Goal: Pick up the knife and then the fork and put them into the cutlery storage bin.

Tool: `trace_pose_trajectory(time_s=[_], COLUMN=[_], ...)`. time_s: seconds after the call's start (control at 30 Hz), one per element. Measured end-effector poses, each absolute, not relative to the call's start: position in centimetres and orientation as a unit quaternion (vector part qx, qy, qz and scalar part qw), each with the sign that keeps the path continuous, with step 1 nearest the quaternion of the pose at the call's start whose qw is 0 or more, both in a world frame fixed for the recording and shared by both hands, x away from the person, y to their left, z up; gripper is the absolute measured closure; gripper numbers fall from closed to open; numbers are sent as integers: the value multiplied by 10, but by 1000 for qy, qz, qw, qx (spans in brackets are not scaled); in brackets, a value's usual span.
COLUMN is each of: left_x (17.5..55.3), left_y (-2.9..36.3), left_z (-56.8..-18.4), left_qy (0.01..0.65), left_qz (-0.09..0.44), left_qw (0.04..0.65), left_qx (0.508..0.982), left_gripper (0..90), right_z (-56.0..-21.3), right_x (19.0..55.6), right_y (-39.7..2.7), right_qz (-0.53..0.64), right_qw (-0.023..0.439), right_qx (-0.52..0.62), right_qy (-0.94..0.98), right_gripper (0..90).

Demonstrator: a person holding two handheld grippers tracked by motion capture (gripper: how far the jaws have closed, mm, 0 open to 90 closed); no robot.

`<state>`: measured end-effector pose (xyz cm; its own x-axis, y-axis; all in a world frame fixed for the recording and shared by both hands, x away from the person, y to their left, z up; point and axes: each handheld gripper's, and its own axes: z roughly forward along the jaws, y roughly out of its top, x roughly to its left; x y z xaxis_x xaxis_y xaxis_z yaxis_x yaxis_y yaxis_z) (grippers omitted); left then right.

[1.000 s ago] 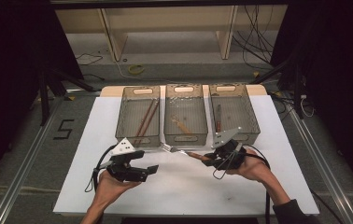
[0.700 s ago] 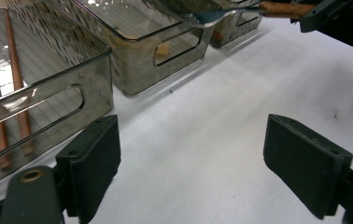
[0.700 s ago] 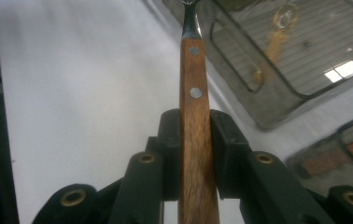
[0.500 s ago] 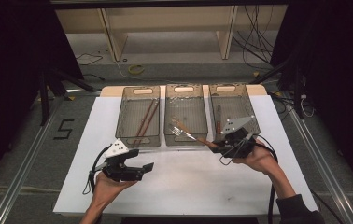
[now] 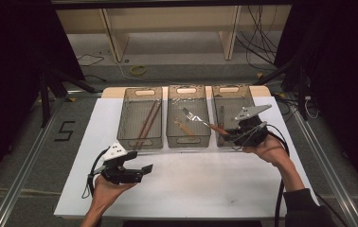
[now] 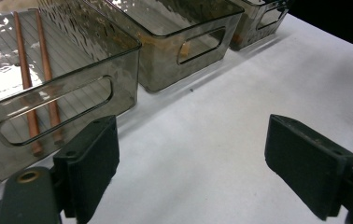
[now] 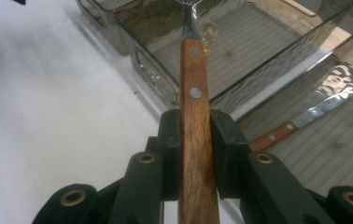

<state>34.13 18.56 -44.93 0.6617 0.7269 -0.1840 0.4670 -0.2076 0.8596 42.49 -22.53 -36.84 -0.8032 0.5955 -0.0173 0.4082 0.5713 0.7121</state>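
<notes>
wooden chopsticks [image 5: 147, 120] fill left bin [image 5: 141, 139].

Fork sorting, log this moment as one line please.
right gripper shut on fork | fork over middle bin | left gripper open, above table

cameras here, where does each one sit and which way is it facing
High view: fixed above the person's side, looking forward and down on the white table and three bins; both forearms, left gripper and right gripper show.
Left gripper view: rides the left gripper, looking between open jaws at the chopsticks bin.
Right gripper view: rides the right gripper, looking along the clamped fork over the middle bin.
Shared: the fork and bins.
</notes>
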Motion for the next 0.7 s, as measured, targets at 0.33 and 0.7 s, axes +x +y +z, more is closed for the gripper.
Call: trace_pose_trajectory(time_s=[0.33, 0.7], left_x=[341, 340], left_y=[189, 189], left_z=[-450, -450], left_qy=[391, 391], left_qz=[136, 139], left_qw=[499, 501], left_qx=[761, 760], left_gripper=[168, 169], right_z=[-363, -362], right_x=[443, 462], right_y=[-241, -258], right_qz=[364, 358], right_qw=[142, 151], right_qx=[323, 368], right_qy=[862, 845], right_gripper=[759, 760])
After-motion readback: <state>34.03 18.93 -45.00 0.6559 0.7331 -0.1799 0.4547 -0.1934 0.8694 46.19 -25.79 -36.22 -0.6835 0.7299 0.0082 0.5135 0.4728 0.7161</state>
